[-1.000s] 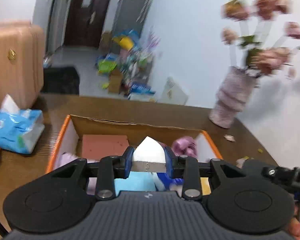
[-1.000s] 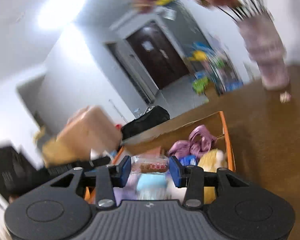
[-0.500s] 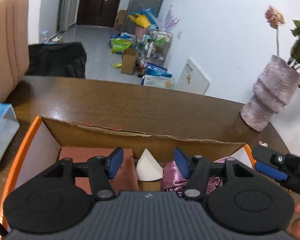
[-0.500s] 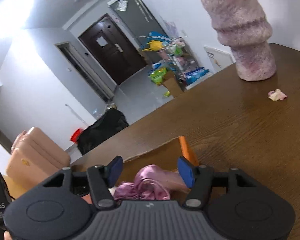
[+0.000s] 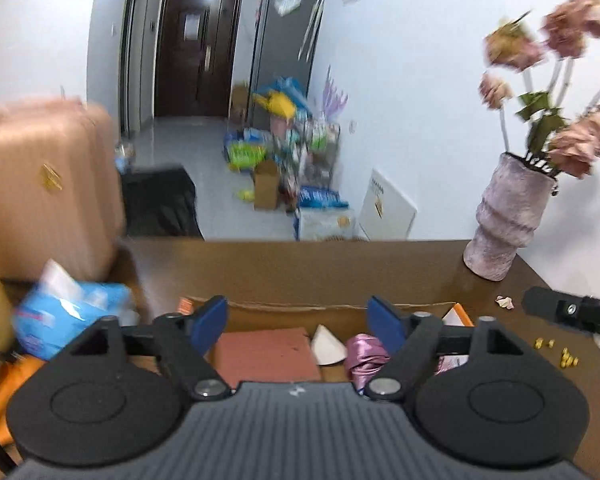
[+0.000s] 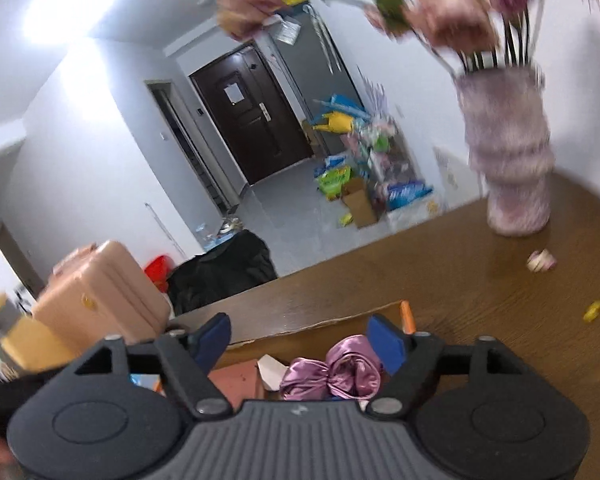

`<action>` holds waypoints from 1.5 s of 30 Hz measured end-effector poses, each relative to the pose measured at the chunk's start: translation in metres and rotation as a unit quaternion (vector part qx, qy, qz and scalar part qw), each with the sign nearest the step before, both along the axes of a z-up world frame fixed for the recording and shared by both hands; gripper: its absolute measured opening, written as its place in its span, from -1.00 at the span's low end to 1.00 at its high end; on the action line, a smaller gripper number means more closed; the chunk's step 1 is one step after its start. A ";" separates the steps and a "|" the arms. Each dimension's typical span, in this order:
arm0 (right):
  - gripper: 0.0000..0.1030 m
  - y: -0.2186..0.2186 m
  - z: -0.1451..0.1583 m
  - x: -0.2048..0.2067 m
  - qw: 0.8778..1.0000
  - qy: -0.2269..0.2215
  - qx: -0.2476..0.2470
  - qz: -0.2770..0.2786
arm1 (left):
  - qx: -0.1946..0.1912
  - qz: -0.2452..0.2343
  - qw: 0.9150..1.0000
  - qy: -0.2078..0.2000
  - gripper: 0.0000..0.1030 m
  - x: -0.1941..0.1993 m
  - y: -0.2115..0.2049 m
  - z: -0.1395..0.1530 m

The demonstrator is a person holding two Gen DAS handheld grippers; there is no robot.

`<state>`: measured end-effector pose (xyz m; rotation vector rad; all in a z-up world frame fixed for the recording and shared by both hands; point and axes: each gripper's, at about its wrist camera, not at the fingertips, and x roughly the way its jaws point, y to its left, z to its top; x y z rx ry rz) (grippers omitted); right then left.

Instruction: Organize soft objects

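A cardboard box [image 5: 452, 314] with orange edges stands on the brown bench [image 5: 340, 268], and the soft things lie inside it. Against the box's far wall rests a flat pink slab [image 5: 266, 354]; just beside it, toward the vase [image 5: 504, 220], sits a small white wedge [image 5: 328, 346] with its point up, and next to that a crumpled, glossy purple cloth [image 6: 334, 372]. The left gripper [image 5: 298, 322] hangs over the near side of the box, its jaws having just been opening and now spread wide with nothing pinched between them. The right gripper [image 6: 300, 338] likewise hangs over the box above the cloth, its jaws also just opened, spread and empty. Outside the box, on the side away from the vase, lies a blue tissue pack [image 5: 68, 312].
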<state>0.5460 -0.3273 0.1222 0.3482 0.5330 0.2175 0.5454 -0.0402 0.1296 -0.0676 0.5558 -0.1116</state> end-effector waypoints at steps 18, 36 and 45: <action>1.00 0.048 0.022 -0.180 0.976 -0.141 -0.162 -0.037 | 0.063 0.020 0.985 -0.162 0.96 -0.197 0.037 0.019; 1.00 0.080 -0.092 -0.452 0.975 -0.168 -0.145 0.009 | 0.074 0.074 0.979 -0.175 1.00 -0.486 0.069 -0.101; 1.00 0.080 -0.123 -0.508 0.978 -0.156 -0.140 -0.001 | 0.100 0.091 0.977 -0.165 1.00 -0.518 0.067 -0.113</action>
